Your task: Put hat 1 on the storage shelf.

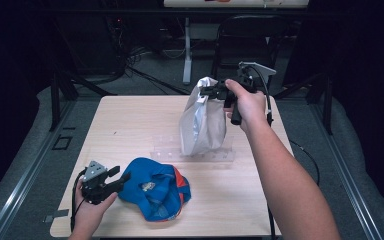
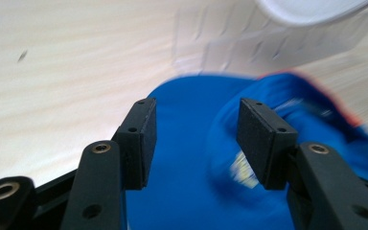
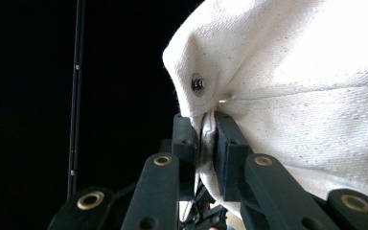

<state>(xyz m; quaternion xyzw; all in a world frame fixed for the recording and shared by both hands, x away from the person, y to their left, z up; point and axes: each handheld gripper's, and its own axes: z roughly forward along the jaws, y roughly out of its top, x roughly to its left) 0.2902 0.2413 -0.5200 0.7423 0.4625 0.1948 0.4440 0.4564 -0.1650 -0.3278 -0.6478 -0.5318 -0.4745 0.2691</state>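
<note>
The blue cap is blurred in the left gripper view, its emblem unreadable. It lies at the table's near edge, just beyond the left gripper, whose jaws gape empty. Farther back, the right gripper pinches the white cloth bag at its top, hanging over a faint clear rack

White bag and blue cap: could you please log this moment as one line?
right gripper: shut on white bag, lifted | left gripper: open beside blue cap | cap on table
</note>
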